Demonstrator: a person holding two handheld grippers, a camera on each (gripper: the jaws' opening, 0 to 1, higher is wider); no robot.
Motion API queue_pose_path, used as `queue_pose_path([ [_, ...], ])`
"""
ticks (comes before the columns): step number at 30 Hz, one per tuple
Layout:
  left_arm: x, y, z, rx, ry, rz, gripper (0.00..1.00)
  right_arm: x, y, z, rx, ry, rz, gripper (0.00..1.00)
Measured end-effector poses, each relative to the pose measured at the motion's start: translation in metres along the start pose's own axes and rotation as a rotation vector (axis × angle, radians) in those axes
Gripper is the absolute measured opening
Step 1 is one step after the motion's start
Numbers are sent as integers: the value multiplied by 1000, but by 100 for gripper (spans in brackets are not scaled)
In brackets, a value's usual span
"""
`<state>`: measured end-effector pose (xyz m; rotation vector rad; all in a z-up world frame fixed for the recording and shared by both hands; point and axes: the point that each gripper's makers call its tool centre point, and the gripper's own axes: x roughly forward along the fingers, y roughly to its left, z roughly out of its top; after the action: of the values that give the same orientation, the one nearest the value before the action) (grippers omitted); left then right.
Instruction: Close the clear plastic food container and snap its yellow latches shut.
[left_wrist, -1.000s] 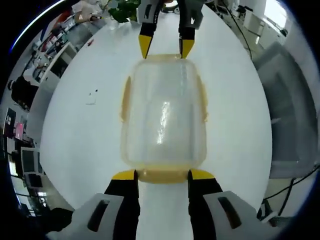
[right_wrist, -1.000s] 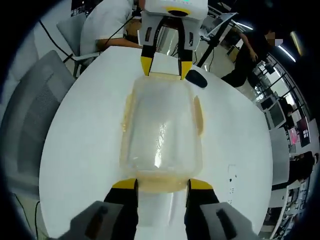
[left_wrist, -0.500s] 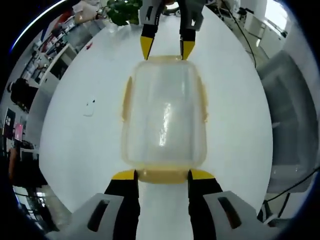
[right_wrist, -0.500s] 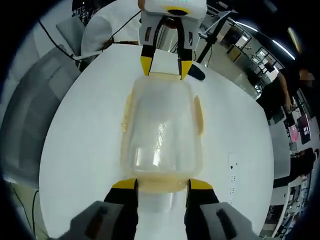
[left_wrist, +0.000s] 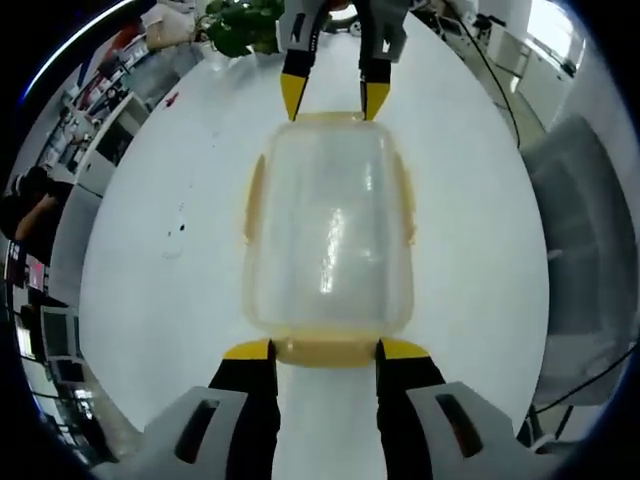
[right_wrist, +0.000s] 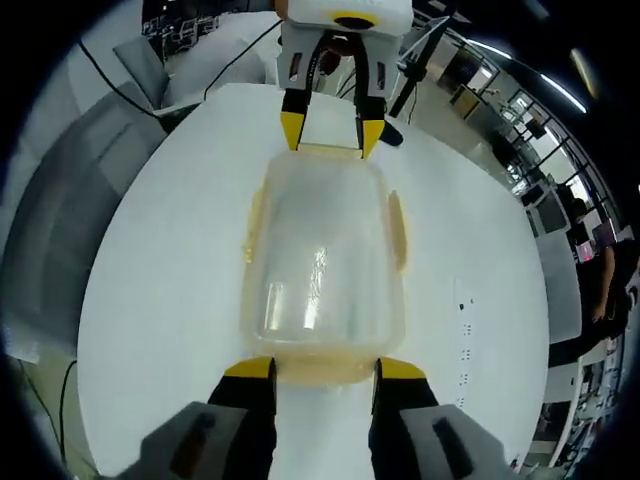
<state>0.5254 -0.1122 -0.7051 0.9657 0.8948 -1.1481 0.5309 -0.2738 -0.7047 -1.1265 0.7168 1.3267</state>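
1. The clear food container (left_wrist: 328, 235) lies lid-up on the white table (left_wrist: 150, 270), roughly central, between the two grippers. Its long axis runs from one gripper to the other, so each tool faces a short end.

2. The left gripper (left_wrist: 325, 350) meets the near short end in its own view. Its yellow-tipped jaws stand apart, straddling the yellow end latch (left_wrist: 325, 350), with the tips at the container's rim. Whether they press on the latch or only bracket it, I cannot tell.

3. The right gripper (right_wrist: 313, 369) does the same at the opposite end in its own view: jaws spread, tips either side of that end's latch (right_wrist: 313, 372), nothing clamped between them.

4. Each gripper appears at the far end of the other's view, jaws likewise apart at the far rim.

5. Likely reason for the hold: bracing both short ends stops the container sliding on the smooth table while the latches are pushed down.

6. The side latches (left_wrist: 250, 195) lie along the long walls. I cannot tell whether they are snapped shut.

7. Pose: both tools are low, pointing inward toward each other, tilted down over the lid, nearly mirrored.

8. The lid looks seated on the base; judged near the latch-pressing stage.
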Motion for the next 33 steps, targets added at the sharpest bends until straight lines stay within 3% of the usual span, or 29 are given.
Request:
queue_pose_path([
  [16,22,2,33,19,-7,-25,35,-5,2,-38,35,15,15,34],
  [33,37,1,41,14,-11,-54,35,1,4,-55,55,18,43,34],
])
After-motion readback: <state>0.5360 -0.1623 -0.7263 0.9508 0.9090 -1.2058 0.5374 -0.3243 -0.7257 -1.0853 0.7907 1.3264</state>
